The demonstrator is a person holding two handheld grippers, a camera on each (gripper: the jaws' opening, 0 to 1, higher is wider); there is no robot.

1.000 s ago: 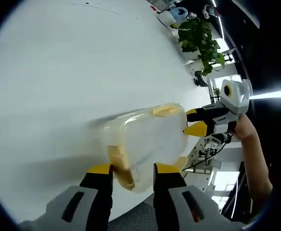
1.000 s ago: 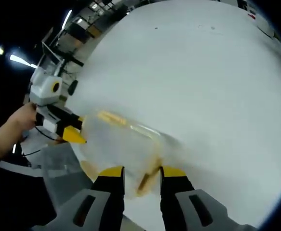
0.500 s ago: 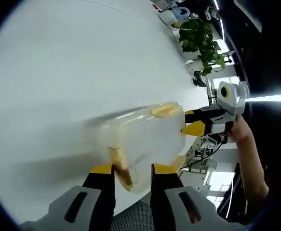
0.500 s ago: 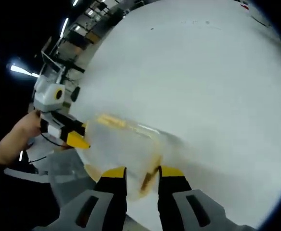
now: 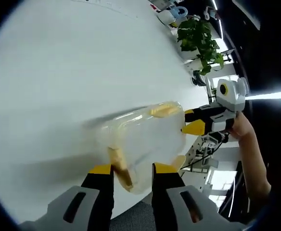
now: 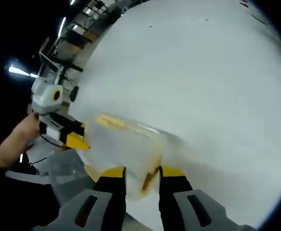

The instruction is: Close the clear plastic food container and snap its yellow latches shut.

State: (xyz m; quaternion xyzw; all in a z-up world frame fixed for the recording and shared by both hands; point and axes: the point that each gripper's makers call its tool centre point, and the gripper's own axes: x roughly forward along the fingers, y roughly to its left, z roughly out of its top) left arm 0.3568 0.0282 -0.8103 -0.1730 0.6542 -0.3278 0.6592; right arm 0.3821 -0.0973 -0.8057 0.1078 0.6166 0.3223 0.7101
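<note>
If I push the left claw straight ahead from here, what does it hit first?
Most likely the yellow latch on the near end of the clear container, sitting right between the left claw's tips. Depth is unclear; it may already touch.

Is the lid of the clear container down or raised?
Down: the lid lies flat on the clear container. Latches: cannot tell.

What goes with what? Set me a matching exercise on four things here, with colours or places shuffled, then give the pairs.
1. container
2. plant
3. hand
4. table

A. green
B. white
C. clear, with yellow latches
D. holding the right gripper

Pairs: 1-C, 2-A, 3-D, 4-B
</note>
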